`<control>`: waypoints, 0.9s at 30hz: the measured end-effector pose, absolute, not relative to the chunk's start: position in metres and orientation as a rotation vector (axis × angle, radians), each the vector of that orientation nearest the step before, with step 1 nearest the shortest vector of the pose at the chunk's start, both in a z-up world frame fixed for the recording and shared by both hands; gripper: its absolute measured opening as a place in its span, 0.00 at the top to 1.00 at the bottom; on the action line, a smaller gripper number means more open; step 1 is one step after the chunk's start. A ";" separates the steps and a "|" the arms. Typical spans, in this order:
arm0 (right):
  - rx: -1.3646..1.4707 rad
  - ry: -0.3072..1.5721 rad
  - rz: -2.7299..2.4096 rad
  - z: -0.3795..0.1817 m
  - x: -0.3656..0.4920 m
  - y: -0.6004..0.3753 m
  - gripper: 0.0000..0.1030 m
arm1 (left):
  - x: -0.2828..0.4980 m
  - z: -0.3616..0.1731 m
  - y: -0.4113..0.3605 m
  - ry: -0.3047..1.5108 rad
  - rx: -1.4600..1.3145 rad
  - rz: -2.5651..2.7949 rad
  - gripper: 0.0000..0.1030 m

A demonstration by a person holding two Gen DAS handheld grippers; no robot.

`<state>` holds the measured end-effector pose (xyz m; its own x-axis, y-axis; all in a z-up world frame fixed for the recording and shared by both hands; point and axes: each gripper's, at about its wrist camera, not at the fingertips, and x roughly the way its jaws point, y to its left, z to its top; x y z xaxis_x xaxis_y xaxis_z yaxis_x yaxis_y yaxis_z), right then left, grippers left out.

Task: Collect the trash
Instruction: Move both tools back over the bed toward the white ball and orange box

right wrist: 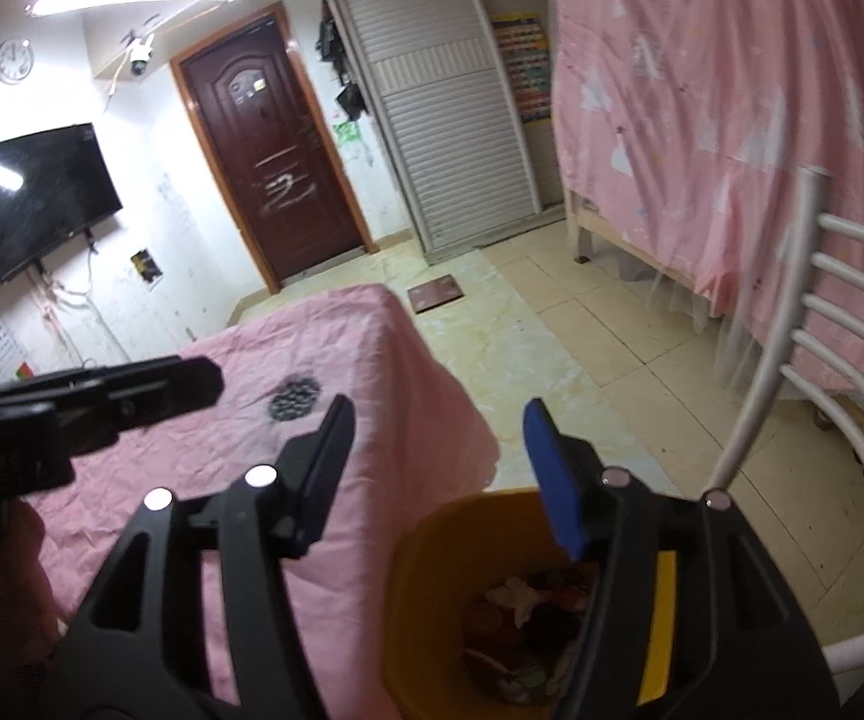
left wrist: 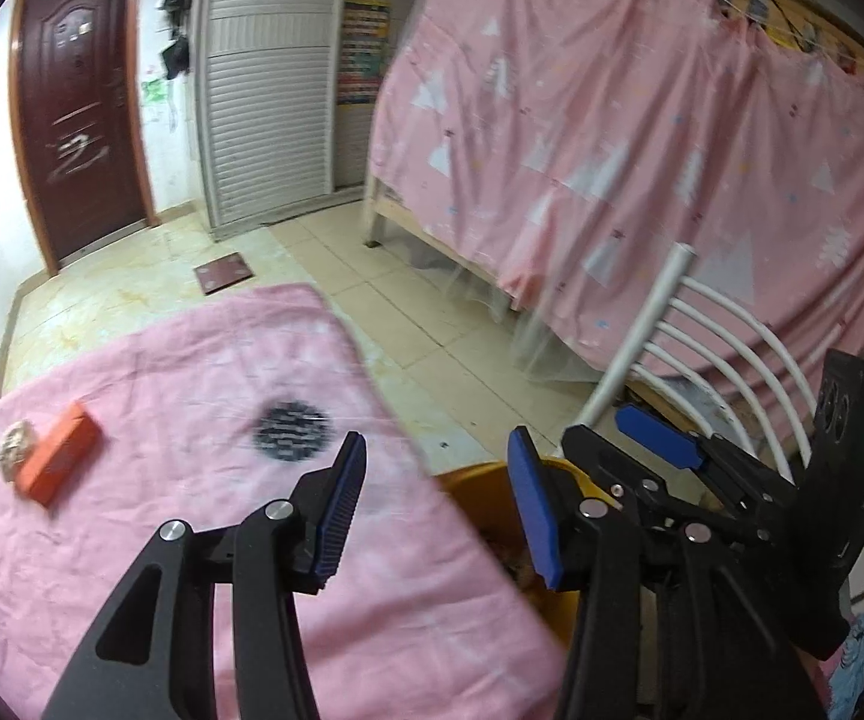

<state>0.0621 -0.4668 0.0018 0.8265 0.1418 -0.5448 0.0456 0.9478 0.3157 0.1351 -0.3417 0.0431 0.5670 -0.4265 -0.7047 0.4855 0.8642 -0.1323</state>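
Observation:
An orange box (left wrist: 60,463) lies on the pink-covered table (left wrist: 192,360) at the far left, with a crumpled brownish scrap (left wrist: 14,453) touching its left end. A yellow bin (right wrist: 432,540) stands on the floor against the table's right edge, with mixed trash (right wrist: 522,600) inside. My left gripper (left wrist: 438,510) is open over the table's right edge and the bin rim (left wrist: 468,475), with nothing between its fingers. My right gripper (right wrist: 441,456) is open above the bin, also with nothing in it. It shows beside the left one (left wrist: 603,429).
A white metal chair (right wrist: 792,312) stands just right of the bin. Behind it a bed hung with a pink curtain (left wrist: 612,120) fills the right side. A dark round print (left wrist: 293,435) marks the cloth. A flat scale (left wrist: 222,273) lies on the tiled floor near the door (right wrist: 276,168).

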 end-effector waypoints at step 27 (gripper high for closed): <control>0.073 0.705 0.356 0.014 0.171 -0.281 0.11 | 0.230 0.028 -0.140 0.831 0.006 -0.203 0.48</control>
<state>0.1710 -0.2813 0.0137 0.7039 0.3444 -0.6212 -0.2954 0.9373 0.1849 0.2304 -0.1402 0.0279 0.6562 -0.1769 -0.7336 0.1815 0.9806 -0.0742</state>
